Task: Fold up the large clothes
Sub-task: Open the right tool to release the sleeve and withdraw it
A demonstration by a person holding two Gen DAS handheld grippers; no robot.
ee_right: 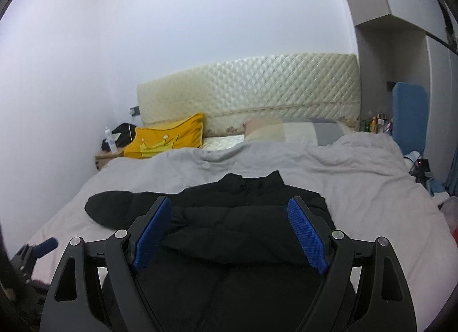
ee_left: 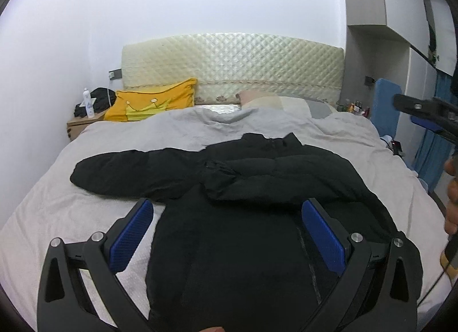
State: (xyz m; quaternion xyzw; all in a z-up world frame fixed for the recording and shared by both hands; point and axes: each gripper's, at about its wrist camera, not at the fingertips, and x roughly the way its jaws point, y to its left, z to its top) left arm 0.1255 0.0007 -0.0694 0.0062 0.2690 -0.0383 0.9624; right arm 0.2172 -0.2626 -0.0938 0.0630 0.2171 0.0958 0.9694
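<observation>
From the left wrist camera, the left hand-held gripper (ee_left: pixel 227 229) hangs above the bed (ee_left: pixel 51 189) with its blue pads spread wide and nothing between them. Below it a black padded jacket (ee_left: pixel 229 217) lies flat on the pale grey duvet (ee_left: pixel 177 128), collar toward the headboard (ee_left: pixel 232 65). One sleeve stretches out to the picture's left; the other is folded across the chest. A yellow pillow (ee_left: pixel 151 101) leans near the headboard, and a wooden nightstand (ee_left: pixel 80 126) beside the bed carries a white bottle (ee_left: pixel 88 103) and a dark bundle. At the right edge, the right hand-held gripper (ee_left: pixel 423 111) shows in part, with fingers of a hand (ee_left: pixel 452 197) below it.

From the right wrist camera, the right hand-held gripper (ee_right: pixel 229 234) also stands wide and empty above the jacket (ee_right: pixel 229 231). The garment rests on the near half of the bed (ee_right: pixel 372 203), its collar pointing to the headboard (ee_right: pixel 257 91). The yellow pillow (ee_right: pixel 169 138) and the nightstand (ee_right: pixel 107 157) with its bottle (ee_right: pixel 110 140) sit at the far left. Small bottles (ee_right: pixel 377 124) crowd a spot right of the headboard, too small to tell apart. At the lower left, part of the left hand-held gripper (ee_right: pixel 37 249) shows.
</observation>
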